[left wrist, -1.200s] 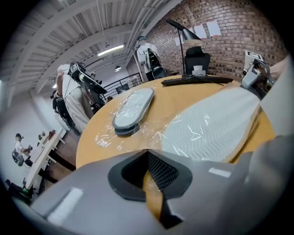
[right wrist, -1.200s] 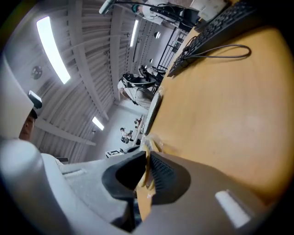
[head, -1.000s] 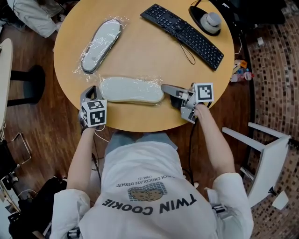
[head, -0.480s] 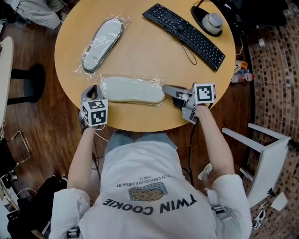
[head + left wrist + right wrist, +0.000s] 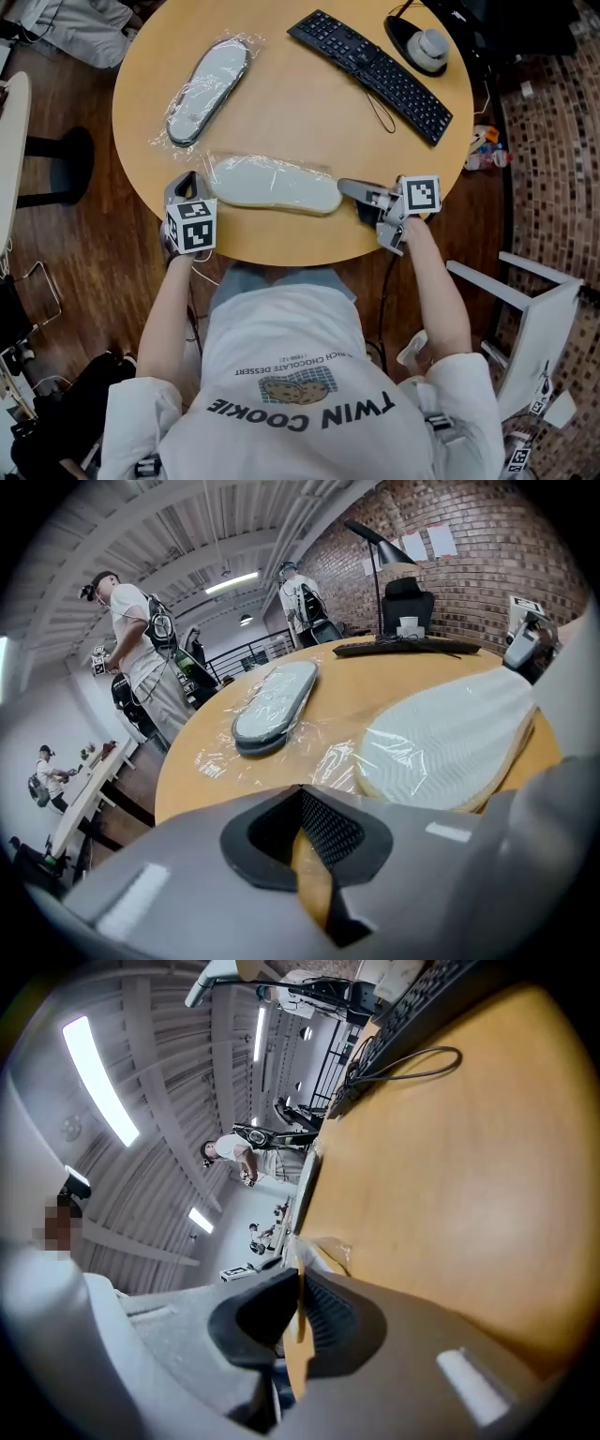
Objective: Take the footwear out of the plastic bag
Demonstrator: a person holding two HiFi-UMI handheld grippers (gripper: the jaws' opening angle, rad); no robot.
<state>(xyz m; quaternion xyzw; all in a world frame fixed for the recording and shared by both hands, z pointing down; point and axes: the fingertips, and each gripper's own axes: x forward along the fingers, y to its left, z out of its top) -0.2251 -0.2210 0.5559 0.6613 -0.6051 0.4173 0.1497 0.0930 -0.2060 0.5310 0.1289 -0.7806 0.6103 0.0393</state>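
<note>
Two pale slippers in clear plastic bags lie on the round wooden table (image 5: 300,122). The far slipper (image 5: 206,89) rests at the back left. The near slipper (image 5: 272,183) lies across the front edge and fills the right of the left gripper view (image 5: 450,733). My left gripper (image 5: 190,178) sits at its left end, jaws closed on crinkled bag film (image 5: 319,761). My right gripper (image 5: 345,186) is at the slipper's right end, shut on a thin pale edge (image 5: 302,1269) wrapped in film.
A black keyboard (image 5: 370,70) with a looped cable lies at the back right, and a grey round object on a black base (image 5: 427,42) lies behind it. A white chair (image 5: 534,319) stands to the right of the table. Other people stand far off in both gripper views.
My right gripper has shifted to the right, and the near slipper has slid right with it. The left gripper has stayed in place.
</note>
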